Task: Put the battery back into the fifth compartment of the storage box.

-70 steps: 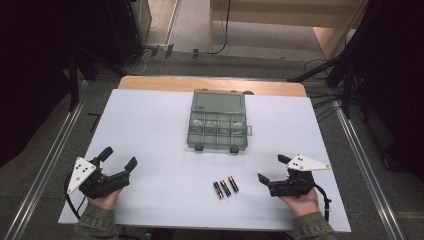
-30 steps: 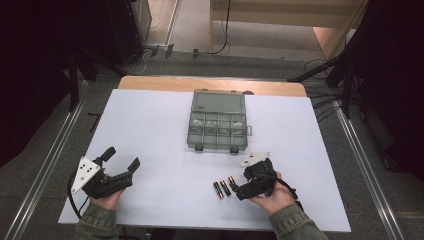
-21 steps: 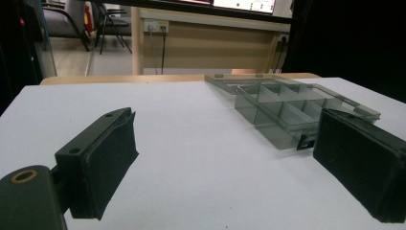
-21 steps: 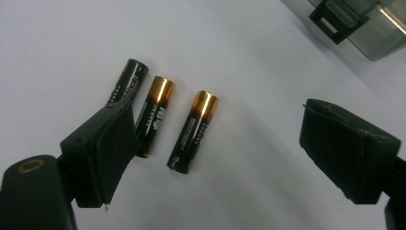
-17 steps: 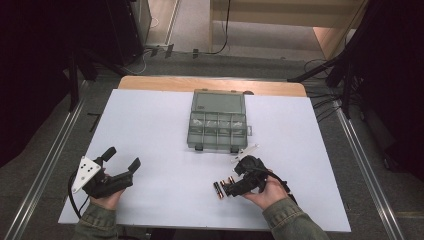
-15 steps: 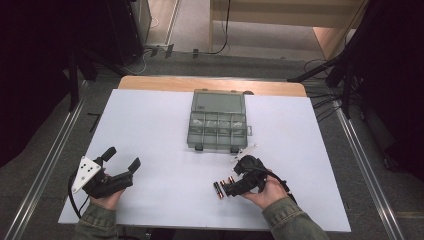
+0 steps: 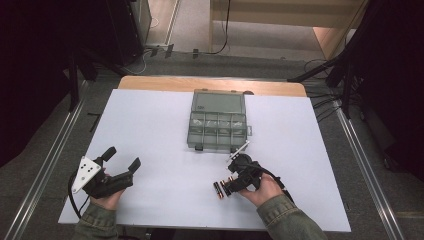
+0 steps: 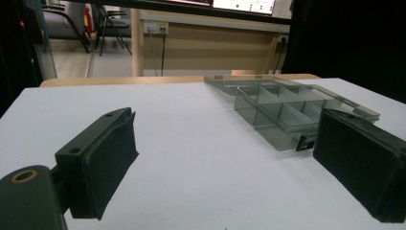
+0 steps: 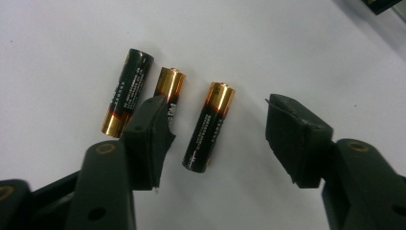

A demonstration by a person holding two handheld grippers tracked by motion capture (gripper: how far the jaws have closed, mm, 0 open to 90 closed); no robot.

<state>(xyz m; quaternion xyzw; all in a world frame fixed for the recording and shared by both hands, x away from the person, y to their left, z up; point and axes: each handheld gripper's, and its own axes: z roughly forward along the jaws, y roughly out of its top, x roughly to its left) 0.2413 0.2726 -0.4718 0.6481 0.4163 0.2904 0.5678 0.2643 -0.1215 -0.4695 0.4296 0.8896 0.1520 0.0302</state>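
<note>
- Right gripper [image 9: 218, 139] was spread wide, jaws straddling the nearest AA battery [image 9: 208, 126] without touching it. Nothing was pinched.
- That battery lay flat on the white table top [image 9: 57, 43], brass end pointing away from the gripper, black body toward it.
- The middle AA battery [image 9: 168, 89] lay just beside it, partly hidden behind one jaw pad. The third AA battery [image 9: 127, 92] lay just beyond that, close alongside but apart.
- In the high view the right gripper [image 7: 239, 181] and the three batteries sat on the near side of the clear compartment box [image 7: 218, 127], near it but not touching.
- Left gripper [image 7: 120, 167] was also spread and empty, resting well away from the box, toward the table's near left corner. In its own view the open box [image 8: 287, 112] lay ahead on the table.
- Handling judgement: batteries rigid, fairly dense for their bulk, smooth-jacketed and free to roll sideways. Best taken across the mid-body, pads square to the long axis.
- Risk judged: the pad near the middle battery may nudge it on closing.
</note>
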